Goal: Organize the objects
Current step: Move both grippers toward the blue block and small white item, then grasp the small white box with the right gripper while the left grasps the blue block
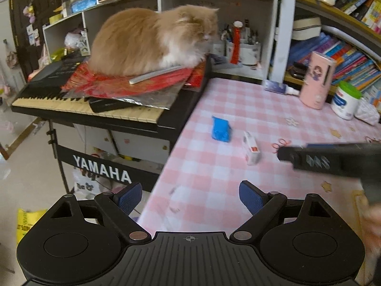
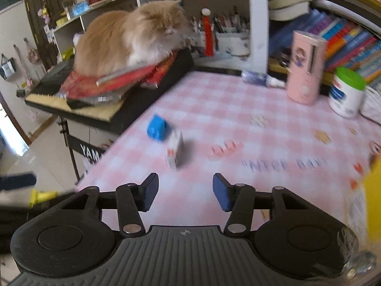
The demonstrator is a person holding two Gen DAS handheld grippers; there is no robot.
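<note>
Hovering over the pink checked tabletop (image 1: 238, 100), my left claw (image 1: 190, 197) stands wide open with nothing between its blue pads. My right claw (image 2: 185, 191) has its jaws parted as well, narrower than the left, and nothing is between them; in the left view it shows as a blurred dark bar at the right edge (image 1: 333, 159).

Near the middle of each frame lie a small blue packet (image 1: 221, 128) and a small white box (image 1: 251, 149), close beside one another. In the right view they look almost touching, though blur keeps me from telling.

At the upper right a pink cylinder (image 1: 316, 79) stands upright, with a green-lidded white tub (image 1: 346, 100) just beside it. At the upper left an orange and white cat (image 1: 152, 40) sits on red papers atop a keyboard (image 1: 90, 109).
</note>
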